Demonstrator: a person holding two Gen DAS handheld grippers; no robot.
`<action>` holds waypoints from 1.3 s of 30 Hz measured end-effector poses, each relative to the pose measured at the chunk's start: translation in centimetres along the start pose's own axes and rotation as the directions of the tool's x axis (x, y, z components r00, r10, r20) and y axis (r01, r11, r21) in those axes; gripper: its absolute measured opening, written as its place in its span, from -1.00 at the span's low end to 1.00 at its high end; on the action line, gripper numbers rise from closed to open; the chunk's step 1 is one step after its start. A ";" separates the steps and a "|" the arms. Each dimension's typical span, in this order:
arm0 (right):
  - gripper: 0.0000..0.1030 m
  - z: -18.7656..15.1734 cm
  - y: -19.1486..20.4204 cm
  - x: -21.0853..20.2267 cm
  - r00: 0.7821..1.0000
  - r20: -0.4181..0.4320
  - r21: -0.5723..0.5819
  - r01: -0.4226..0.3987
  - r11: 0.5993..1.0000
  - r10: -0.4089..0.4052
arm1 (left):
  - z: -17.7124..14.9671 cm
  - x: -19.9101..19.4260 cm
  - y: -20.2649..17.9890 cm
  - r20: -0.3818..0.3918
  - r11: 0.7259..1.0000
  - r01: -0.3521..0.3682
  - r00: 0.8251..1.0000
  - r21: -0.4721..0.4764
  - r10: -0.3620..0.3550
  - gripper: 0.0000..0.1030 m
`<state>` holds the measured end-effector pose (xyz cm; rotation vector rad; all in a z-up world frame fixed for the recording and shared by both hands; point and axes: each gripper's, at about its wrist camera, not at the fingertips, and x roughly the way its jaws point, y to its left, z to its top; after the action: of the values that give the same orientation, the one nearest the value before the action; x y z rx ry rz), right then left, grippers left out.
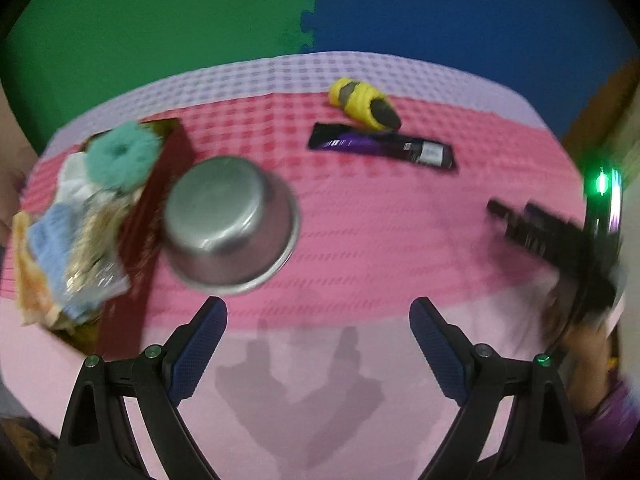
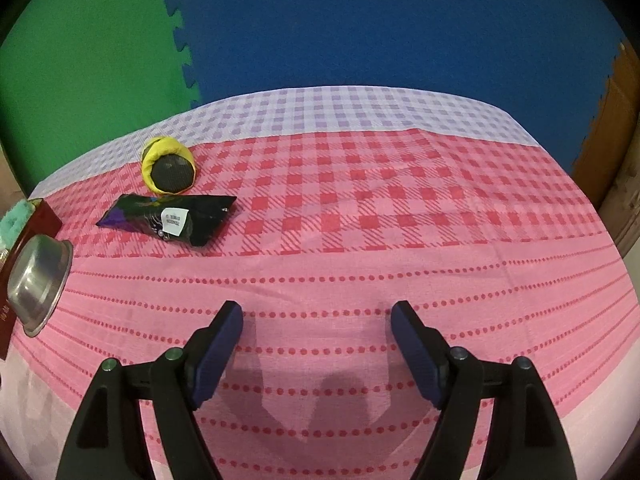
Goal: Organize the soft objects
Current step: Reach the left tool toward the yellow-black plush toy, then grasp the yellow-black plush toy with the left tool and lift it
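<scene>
Pink checked cloth [image 2: 400, 216] under both tools: left gripper [image 1: 318, 320] gapes wide, empty; right gripper [image 2: 316, 322] spread, nothing between. Yellow soft toy [image 2: 168, 166] sits near the far left edge, black packet [image 2: 168, 220] just beside; steel bowl [image 1: 230, 226] touches the dark red box [image 1: 160, 184] of soft things.

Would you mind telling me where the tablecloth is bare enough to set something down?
The cloth is bare to the right of the black packet and ahead of the right gripper. It is crowded at the left: the steel bowl sits against the full red box, the yellow bundle beside the packet.
</scene>
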<state>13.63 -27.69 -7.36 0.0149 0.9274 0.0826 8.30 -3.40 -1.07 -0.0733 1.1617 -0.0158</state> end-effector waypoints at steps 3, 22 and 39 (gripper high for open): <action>0.53 0.0 -0.1 -0.2 1.000 0.005 0.008 -0.010 1.000 0.010 | 2.9 1.0 0.1 -0.008 0.999 0.030 0.999 -0.034 -0.031 0.76; 0.53 -0.4 -1.1 -2.1 0.993 0.075 0.065 -0.098 0.993 0.093 | 18.8 12.2 0.2 -0.071 0.955 0.144 0.983 -0.260 -0.168 0.88; 0.53 -0.5 -1.2 -3.0 0.983 0.111 0.077 -0.157 0.985 0.148 | 20.7 18.6 -2.8 -0.164 0.942 0.124 0.970 -0.313 -0.182 0.88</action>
<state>11.52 -29.12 -5.29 0.1689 0.8235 0.1826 34.75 -6.10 -9.74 -0.4412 1.3410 0.0164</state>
